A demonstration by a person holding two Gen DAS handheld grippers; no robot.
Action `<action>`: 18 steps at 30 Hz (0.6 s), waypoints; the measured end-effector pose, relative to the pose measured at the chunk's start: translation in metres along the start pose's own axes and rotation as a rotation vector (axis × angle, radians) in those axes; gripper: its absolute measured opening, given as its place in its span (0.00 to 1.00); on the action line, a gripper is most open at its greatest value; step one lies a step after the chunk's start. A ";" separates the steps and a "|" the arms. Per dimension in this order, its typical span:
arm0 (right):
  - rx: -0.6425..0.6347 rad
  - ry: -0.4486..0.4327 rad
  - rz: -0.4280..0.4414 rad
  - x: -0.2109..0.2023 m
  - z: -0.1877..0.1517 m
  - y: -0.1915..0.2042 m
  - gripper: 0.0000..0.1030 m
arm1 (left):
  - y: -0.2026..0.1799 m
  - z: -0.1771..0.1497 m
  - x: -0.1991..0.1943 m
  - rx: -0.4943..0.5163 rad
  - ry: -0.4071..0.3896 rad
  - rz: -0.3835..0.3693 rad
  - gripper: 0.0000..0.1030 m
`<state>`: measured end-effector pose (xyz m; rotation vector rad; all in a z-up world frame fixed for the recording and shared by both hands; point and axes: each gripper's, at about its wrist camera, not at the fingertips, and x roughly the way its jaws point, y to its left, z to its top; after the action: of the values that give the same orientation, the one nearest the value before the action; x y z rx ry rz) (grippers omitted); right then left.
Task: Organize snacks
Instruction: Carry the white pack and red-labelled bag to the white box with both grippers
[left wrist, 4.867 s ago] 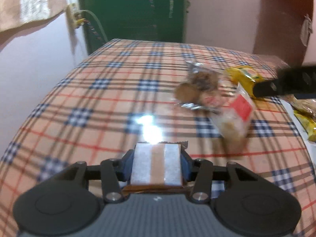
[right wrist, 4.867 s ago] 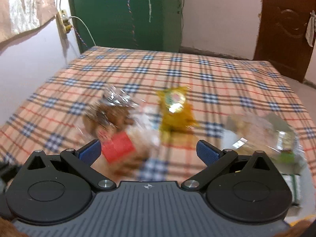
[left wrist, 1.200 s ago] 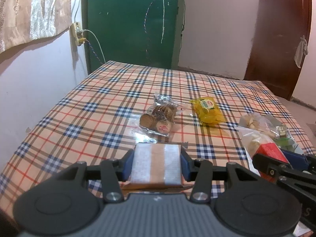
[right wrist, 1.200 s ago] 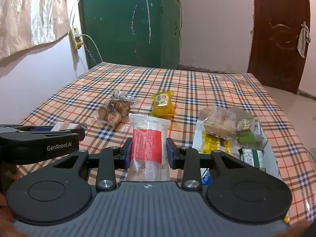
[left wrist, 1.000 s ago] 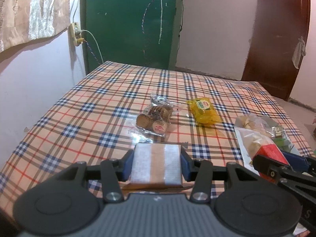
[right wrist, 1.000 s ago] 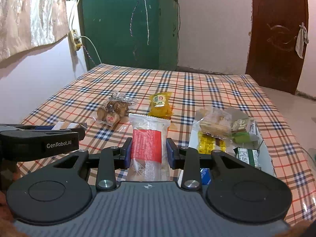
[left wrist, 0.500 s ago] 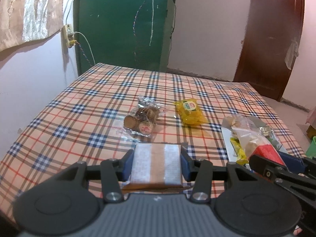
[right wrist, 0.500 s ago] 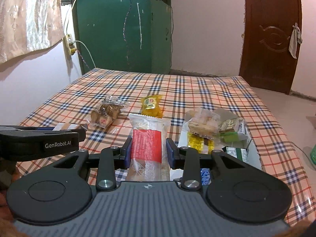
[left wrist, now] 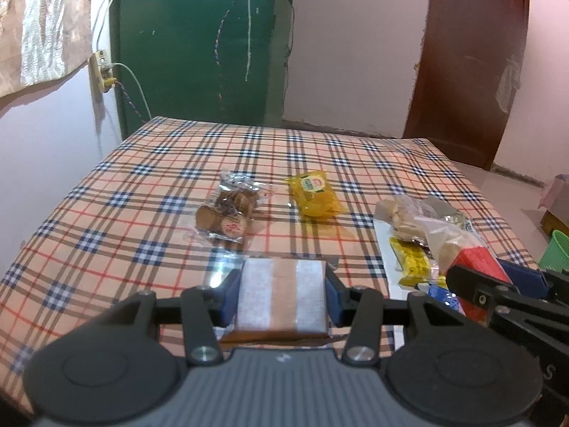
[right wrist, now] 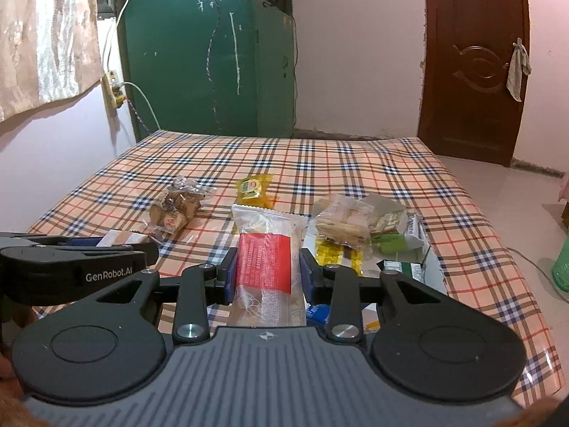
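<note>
Holding a white-and-tan striped packet [left wrist: 282, 293], the left gripper [left wrist: 282, 297] has its fingers pressed on both sides, above the plaid table [left wrist: 117, 192]. Right gripper [right wrist: 269, 274] fingers clamp a clear packet with a red label [right wrist: 267, 259]. On the table: cookie bag [left wrist: 227, 211], yellow packet [left wrist: 314, 197] beside it. White box [right wrist: 425, 249] at right holds more snacks.

The white box [right wrist: 432, 267] at the bed's right edge is mostly buried under snack packets, its label print too small to read; a green bin [left wrist: 556, 249] is cut off.
</note>
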<state>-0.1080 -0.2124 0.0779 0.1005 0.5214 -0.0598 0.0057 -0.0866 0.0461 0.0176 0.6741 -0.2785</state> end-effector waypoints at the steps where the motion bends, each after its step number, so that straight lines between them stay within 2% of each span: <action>1: 0.002 -0.001 -0.002 0.000 0.000 0.000 0.41 | -0.002 0.000 -0.001 0.002 0.000 -0.003 0.45; 10: 0.035 -0.009 -0.044 -0.009 -0.005 -0.010 0.41 | -0.024 -0.001 -0.003 0.035 0.003 -0.056 0.45; 18: 0.075 -0.024 -0.117 -0.016 -0.007 -0.030 0.41 | -0.055 -0.002 -0.002 0.080 0.008 -0.145 0.45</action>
<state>-0.1275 -0.2410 0.0772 0.1420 0.5009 -0.1945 -0.0114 -0.1393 0.0502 0.0464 0.6735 -0.4453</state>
